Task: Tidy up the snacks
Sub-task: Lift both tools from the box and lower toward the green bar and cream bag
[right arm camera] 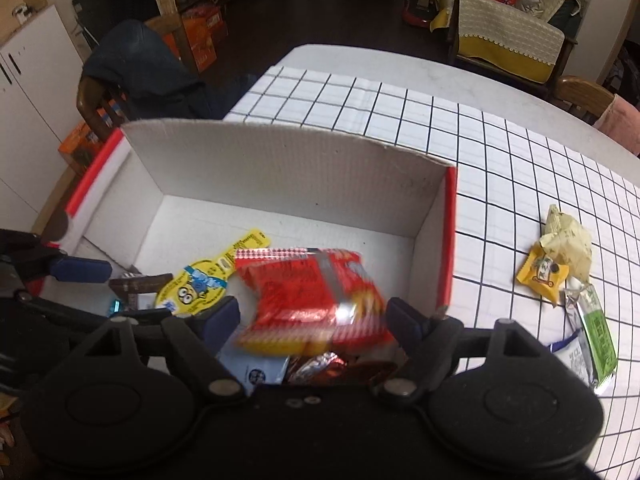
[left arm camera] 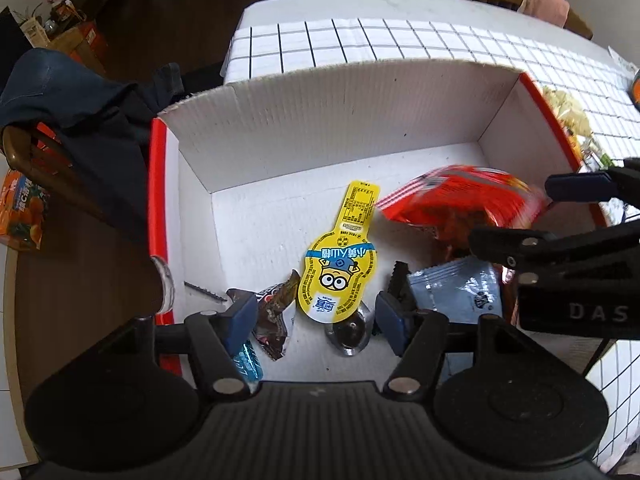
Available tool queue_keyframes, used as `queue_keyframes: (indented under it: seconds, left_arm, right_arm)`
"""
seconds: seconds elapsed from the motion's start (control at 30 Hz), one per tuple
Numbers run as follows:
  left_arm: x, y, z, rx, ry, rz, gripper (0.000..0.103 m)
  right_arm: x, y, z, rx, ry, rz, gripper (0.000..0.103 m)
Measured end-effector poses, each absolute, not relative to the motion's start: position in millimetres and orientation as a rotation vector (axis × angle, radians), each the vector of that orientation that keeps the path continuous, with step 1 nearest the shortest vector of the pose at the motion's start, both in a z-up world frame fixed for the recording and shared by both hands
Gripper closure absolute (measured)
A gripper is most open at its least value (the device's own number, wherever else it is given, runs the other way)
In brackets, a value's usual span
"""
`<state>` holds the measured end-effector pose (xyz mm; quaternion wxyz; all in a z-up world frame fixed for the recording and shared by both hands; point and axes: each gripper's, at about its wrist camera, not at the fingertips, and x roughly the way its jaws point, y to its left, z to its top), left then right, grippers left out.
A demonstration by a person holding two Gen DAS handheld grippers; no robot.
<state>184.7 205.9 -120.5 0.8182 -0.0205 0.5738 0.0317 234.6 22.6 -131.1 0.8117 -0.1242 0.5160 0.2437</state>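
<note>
Hovering over box (right arm camera: 288,168): my right gripper (right arm camera: 312,320) spread, red packet (right arm camera: 312,300) blurred between pads, untouched; left gripper (left arm camera: 316,316) spread above yellow jelly cup (left arm camera: 340,276).

Pretty lived-in room: dark floor (right arm camera: 328,4) beyond a white table (right arm camera: 420,68) covered with a grid-pattern cloth (right arm camera: 500,168). A wooden chair (right arm camera: 94,100) with a dark jacket (right arm camera: 140,64) draped over it sits at the left. There's a sofa (right arm camera: 508,40) with a yellow-and-cream throw at the back, a white cabinet (right arm camera: 28,92) on the left wall, and orange cartons (right arm camera: 204,36) stacked on the floor.
</note>
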Motion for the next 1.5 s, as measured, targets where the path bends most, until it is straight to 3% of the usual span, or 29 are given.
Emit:
queue_keyframes:
  seconds: [0.13,0.83,1.0,1.5]
  left_arm:
    - [175.7,207.6,-108.5,-0.065,1.171,0.062,0.028]
    - [117.2,166.1,-41.9,-0.093,0.920,0.044,0.020]
    - [112.7,142.2,-32.3,-0.082,0.872,0.033,0.016]
    - [141.7,53.3,-28.6,-0.050,0.810,-0.038,0.016]
  right_arm:
    - [226.3,12.6,-117.4,-0.215,1.079,0.527,0.017]
    - [166.7,-70.3,-50.2,-0.036,0.861,0.568,0.000]
    - [156.5,-97.0,-45.8,-0.071,0.783,0.539,0.000]
    - [189.4,-221.3,-67.8,-0.084,0.823,0.435,0.000]
